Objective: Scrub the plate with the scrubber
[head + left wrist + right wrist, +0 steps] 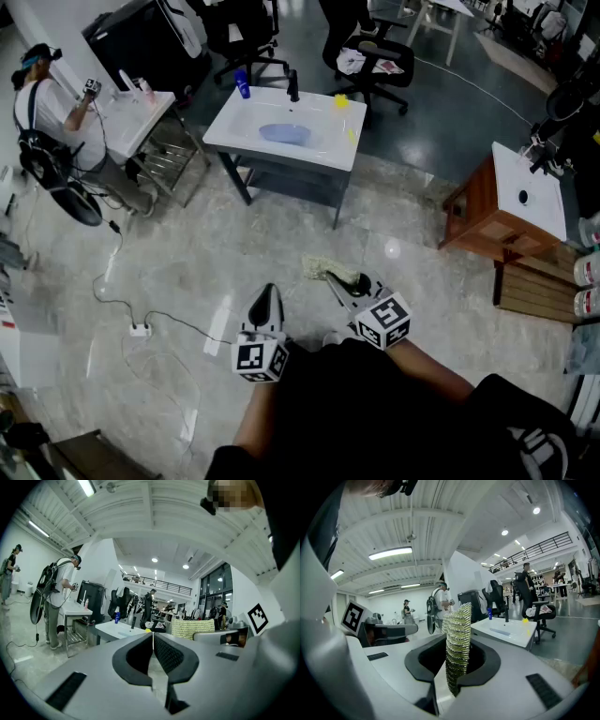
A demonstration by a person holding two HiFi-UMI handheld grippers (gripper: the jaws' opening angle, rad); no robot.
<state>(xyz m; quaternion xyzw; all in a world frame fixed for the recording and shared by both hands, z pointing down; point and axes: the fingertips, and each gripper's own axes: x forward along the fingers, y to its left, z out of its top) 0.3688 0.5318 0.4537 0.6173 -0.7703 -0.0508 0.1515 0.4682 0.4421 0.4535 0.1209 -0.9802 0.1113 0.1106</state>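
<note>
Two grippers are counted: left gripper [153,641] closed, empty; right gripper [345,281] clamped on one yellow-green mesh scrubber [457,644]. One blue oval plate [284,134] is seen at twelve o'clock from it, well apart.

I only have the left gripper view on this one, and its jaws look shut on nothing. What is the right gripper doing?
Observer: In the right gripper view, the right gripper is shut on the scrubber, which stands upright between its jaws.
Operator: I can't find the plate. Where is it?
Observer: The head view shows a blue plate lying in the sink.
Operator: Is anything touching it yet?
Observer: No. In the head view the left gripper and the right gripper are both well short of the sink, with open floor between.
</note>
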